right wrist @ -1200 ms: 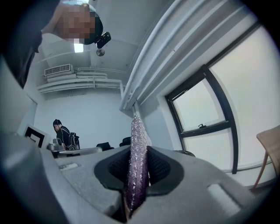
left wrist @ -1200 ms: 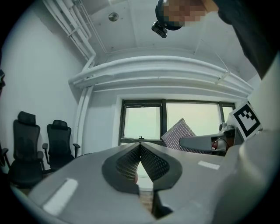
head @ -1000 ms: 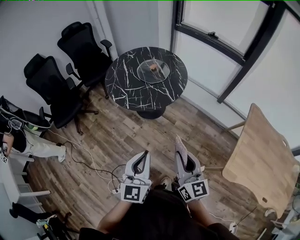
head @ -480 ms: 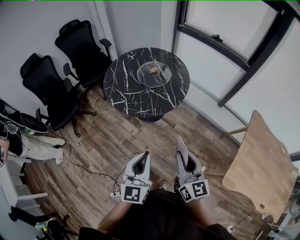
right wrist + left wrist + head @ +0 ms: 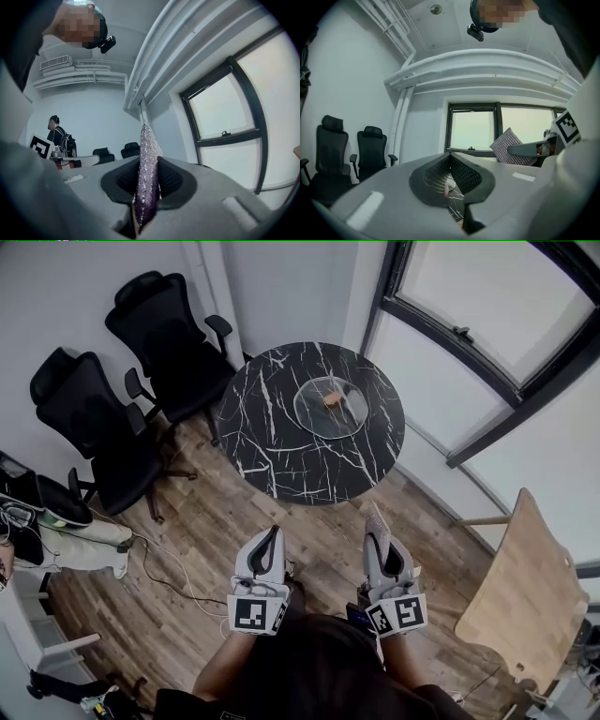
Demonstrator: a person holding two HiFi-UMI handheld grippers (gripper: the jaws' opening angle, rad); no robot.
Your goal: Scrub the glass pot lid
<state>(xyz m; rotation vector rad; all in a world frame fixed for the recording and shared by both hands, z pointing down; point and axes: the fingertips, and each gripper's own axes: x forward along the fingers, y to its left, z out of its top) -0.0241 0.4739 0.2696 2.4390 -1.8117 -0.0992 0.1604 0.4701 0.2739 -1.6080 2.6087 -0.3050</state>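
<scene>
A glass pot lid with a small brown knob lies flat on the round black marble table at the far side of the room. My left gripper is held low in front of my body, jaws shut with nothing between them; the same left gripper shows only a thin slit. My right gripper is beside it, shut on a glittery purple scrub cloth that sticks up past the fingertips. Both grippers are well short of the table.
Two black office chairs stand left of the table. A wooden table is at the right. Cables trail over the wood floor at the left. A window wall runs behind the round table. A person stands across the room.
The view has shifted: the marble table and lid now sit lower and closer in the head view. Both grippers keep their pose, the right one still holding the cloth.
</scene>
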